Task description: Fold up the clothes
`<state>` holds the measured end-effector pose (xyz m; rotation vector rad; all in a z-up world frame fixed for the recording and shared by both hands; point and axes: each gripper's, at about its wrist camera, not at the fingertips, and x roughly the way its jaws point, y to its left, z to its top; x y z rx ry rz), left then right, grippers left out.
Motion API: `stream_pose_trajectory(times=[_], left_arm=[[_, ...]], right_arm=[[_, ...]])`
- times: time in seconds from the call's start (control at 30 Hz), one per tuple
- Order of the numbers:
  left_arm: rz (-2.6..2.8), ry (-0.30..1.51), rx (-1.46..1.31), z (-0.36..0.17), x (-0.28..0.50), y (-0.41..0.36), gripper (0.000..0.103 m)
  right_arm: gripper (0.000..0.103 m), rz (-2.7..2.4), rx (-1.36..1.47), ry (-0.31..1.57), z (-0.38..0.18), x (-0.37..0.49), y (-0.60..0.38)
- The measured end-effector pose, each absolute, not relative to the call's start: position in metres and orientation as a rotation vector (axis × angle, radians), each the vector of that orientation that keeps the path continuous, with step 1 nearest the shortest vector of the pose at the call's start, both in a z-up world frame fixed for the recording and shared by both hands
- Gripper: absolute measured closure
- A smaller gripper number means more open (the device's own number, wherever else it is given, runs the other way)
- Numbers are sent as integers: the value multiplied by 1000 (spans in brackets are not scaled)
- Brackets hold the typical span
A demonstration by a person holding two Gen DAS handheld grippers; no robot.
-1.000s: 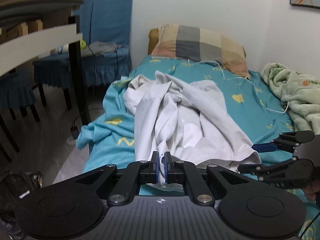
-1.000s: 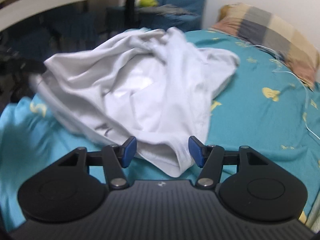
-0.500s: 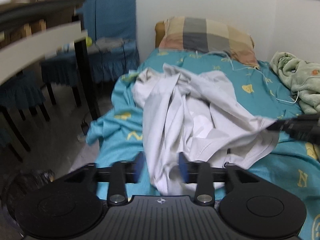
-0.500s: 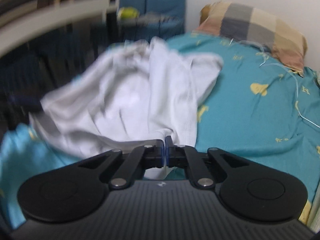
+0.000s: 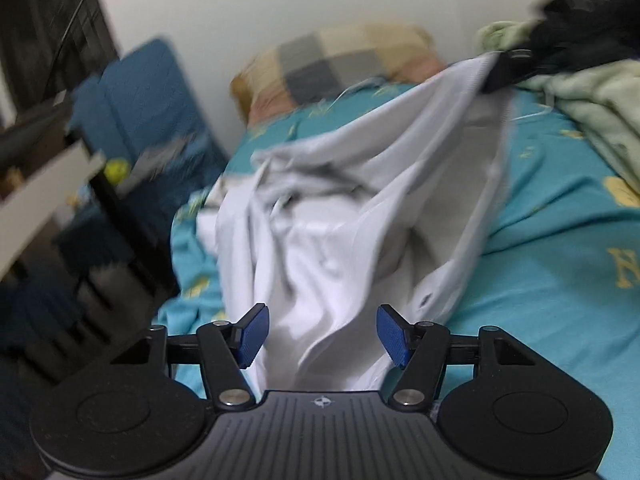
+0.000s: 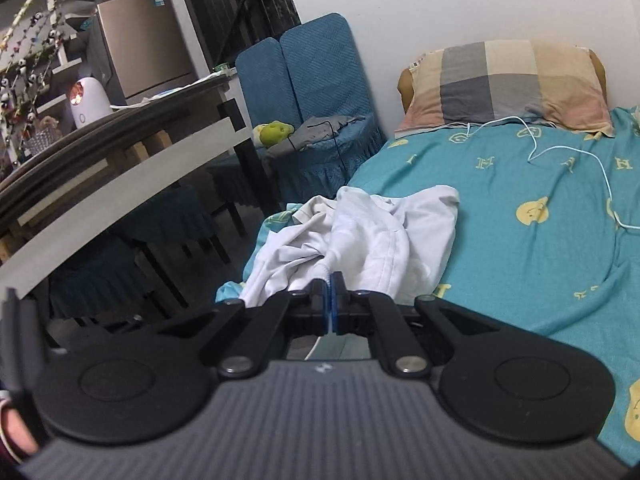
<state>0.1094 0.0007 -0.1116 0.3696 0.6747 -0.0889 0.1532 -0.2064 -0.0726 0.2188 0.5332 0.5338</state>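
**Inspector:** At the right gripper (image 6: 328, 300), the blue-padded jaws are pressed together on a ribbed edge of the white, soft cotton garment (image 6: 372, 236), lifting that edge off the bed. The left gripper (image 5: 320, 336) stands wide open, cloth lying between its pads (image 5: 394, 340) but not pinched.

**Clerk:** Where does the garment lie?

**Inspector:** Crumpled in a heap on the teal printed bedsheet (image 6: 520, 248), near the bed's left edge, one edge drawn up taut.

**Clerk:** Handling?

**Inspector:** In my judgement light, limp and creasing freely; it will sag wherever unsupported. Hems, collar or shoulder seams offer the firmest hold, being thicker. A second grip on the same edge would spread it flat.

**Clerk:** Surroundings?

**Inspector:** A checked beige-and-grey pillow (image 6: 504, 84), a thin white cable (image 6: 568, 160), a fleecy green blanket (image 5: 592, 108).
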Motion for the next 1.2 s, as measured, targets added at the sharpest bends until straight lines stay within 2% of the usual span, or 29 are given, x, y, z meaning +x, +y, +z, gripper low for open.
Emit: stream_pose_trajectory(times=[0.1, 0.23, 0.37, 0.5, 0.53, 0.63, 0.8, 0.87, 0.93, 0.97, 1.0, 1.2], left_arm=[[4, 729, 291, -113, 120, 20, 42], [100, 833, 237, -118, 129, 42, 53], [124, 905, 205, -118, 117, 57, 58], [126, 891, 134, -110, 110, 66, 83], [124, 884, 118, -109, 109, 68, 86], [134, 833, 98, -100, 103, 68, 91], [157, 743, 38, -85, 98, 70, 96], [163, 721, 5, -80, 97, 73, 97], [169, 697, -27, -75, 97, 76, 98], [170, 683, -40, -73, 97, 78, 98], [168, 664, -52, -70, 95, 79, 99], [120, 452, -126, -15, 72, 85, 100]], right_arm=[[99, 520, 236, 548, -78, 156, -211], [99, 468, 220, 573, -88, 158, -216], [98, 421, 180, 659, -109, 168, -218], [97, 401, 104, 798, -137, 176, -212], [97, 396, 91, 815, -143, 177, -210], [95, 386, 67, 835, -151, 177, -205], [80, 401, 71, 835, -159, 177, -201], [80, 407, 72, 835, -162, 178, -199], [81, 417, 83, 831, -164, 177, -196], [92, 427, 92, 822, -162, 177, -195], [95, 425, 99, 803, -158, 176, -194], [98, 385, 190, 630, -106, 165, -194]])
